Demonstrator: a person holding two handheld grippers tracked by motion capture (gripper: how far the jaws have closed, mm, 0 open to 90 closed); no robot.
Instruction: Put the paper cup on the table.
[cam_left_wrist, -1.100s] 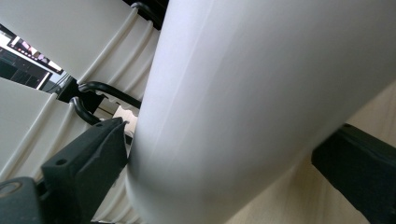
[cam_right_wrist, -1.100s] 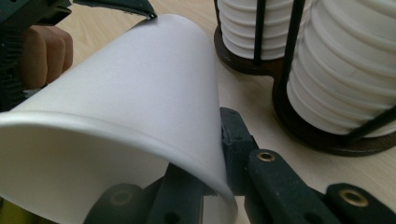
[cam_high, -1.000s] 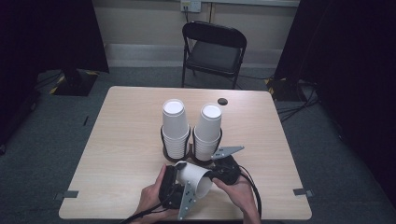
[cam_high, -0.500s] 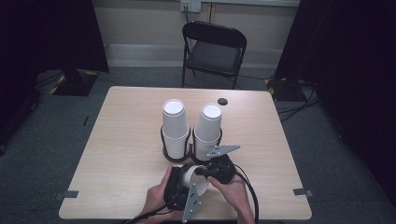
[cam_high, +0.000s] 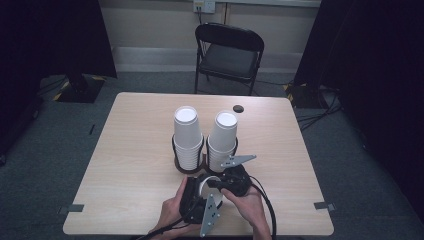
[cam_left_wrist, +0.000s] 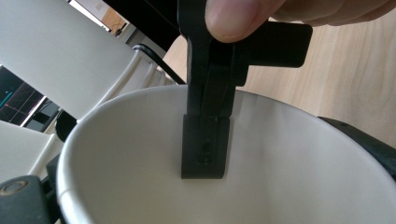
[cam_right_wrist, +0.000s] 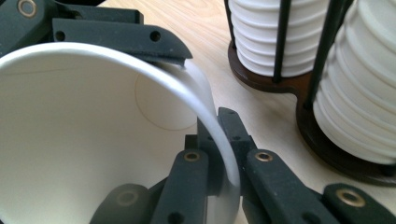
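Note:
A white paper cup (cam_high: 205, 183) lies on its side near the table's front edge, between both grippers. My right gripper (cam_right_wrist: 219, 140) is shut on the cup's rim (cam_right_wrist: 212, 116), one jaw inside and one outside; the left gripper view shows it as the right gripper (cam_left_wrist: 204, 140) biting the far rim. My left gripper (cam_high: 200, 192) straddles the cup (cam_left_wrist: 140, 154). Its jaws have just been opening with the cup between them, and they lie along the wall without squeezing it. One left jaw (cam_right_wrist: 116, 37) runs along the cup's outside.
Two tall stacks of white cups (cam_high: 187, 135) (cam_high: 222, 137) stand in a dark wire holder (cam_high: 192, 169) just beyond the grippers, close to the right gripper in its own view (cam_right_wrist: 280, 84). A small black disc (cam_high: 238, 108) lies at the table's back. A folding chair (cam_high: 229, 50) stands behind.
The cup's white side showed plainly a second ago; now the grippers cover most of it, and the left gripper has shifted a little around it. The right gripper has kept still.

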